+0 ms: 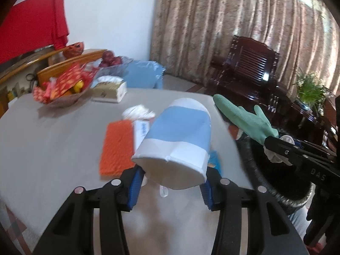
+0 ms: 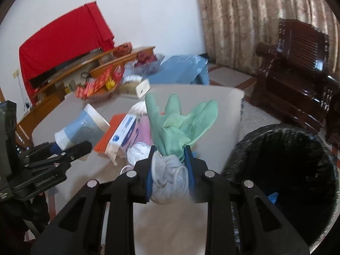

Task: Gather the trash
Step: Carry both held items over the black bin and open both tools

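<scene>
My left gripper [image 1: 171, 182] is shut on a blue and white paper cup [image 1: 177, 142], held on its side above the grey table [image 1: 53, 140]. It shows in the right wrist view too [image 2: 81, 127]. My right gripper [image 2: 170, 170] is shut on a green rubber glove [image 2: 180, 123] with crumpled white lining at its cuff. The glove also shows in the left wrist view [image 1: 242, 119], at the table's right edge over a black bin [image 2: 282, 176]. An orange textured pad [image 1: 118, 146], a white and blue box [image 2: 123, 136] and crumpled white paper [image 1: 138, 111] lie on the table.
A bowl of red packets [image 1: 61, 87] and a tissue box [image 1: 110, 91] sit at the table's far side. A blue bin [image 1: 144, 74] stands behind the table. A dark wooden chair [image 1: 246, 72] and a potted plant [image 1: 310, 89] are to the right.
</scene>
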The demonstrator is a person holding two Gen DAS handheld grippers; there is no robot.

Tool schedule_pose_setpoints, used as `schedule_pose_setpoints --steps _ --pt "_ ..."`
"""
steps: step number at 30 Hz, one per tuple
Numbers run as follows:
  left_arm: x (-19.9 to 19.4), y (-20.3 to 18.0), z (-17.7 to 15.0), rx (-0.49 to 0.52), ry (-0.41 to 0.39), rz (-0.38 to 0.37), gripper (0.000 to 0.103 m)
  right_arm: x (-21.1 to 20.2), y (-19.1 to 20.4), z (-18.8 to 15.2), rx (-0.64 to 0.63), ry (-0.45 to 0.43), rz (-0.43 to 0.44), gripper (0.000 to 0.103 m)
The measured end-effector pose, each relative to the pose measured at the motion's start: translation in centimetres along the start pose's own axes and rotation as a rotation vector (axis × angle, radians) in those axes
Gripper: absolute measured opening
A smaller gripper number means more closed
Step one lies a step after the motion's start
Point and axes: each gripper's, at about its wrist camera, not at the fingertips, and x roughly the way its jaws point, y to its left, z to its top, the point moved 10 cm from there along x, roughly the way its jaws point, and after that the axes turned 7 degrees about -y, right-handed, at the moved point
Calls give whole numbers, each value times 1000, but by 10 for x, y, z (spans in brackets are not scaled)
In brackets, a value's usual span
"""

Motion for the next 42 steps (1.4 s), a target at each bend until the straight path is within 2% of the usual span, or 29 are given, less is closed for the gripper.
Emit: schedule_pose_setpoints --steps 5,10,17,22,24,25,26,27,30,31,33,38,42 --pt "9 -43 13 46 -26 -60 47 -32 -38 10 20 -56 -76 25" --pt "29 -97 14 91 -10 -148 47 -57 -87 1 46 -72 -176 25" --pt "64 -181 -5 166 49 -276 47 -67 -170 -39 125 -26 -308 25" --pt "93 -233 -20 196 98 -348 47 -65 -212 -73 168 26 -363 25" --pt "102 -252 -25 202 120 -382 56 -67 -224 -83 178 40 -397 32" --pt "105 -257 -28 203 128 -387 64 -70 -230 -88 184 40 -418 39" --pt "108 -263 -30 200 135 -397 67 -74 -233 -91 187 38 -429 48" --pt "110 -266 -30 199 142 -408 69 -78 -238 -93 191 32 -447 51" --pt "110 -268 -35 196 166 -432 77 -87 -247 -96 198 16 -489 71" --pt "107 -267 -34 193 162 -437 80 -88 -247 -94 200 7 -494 81" --pt "102 -262 -32 193 144 -440 86 -94 -247 -91 204 -23 -502 91" --pt "92 -238 -23 178 127 -415 87 -90 -232 -76 198 -52 -469 93" --pt "74 -192 -6 147 64 -345 87 -77 -204 -57 174 -76 -402 94"
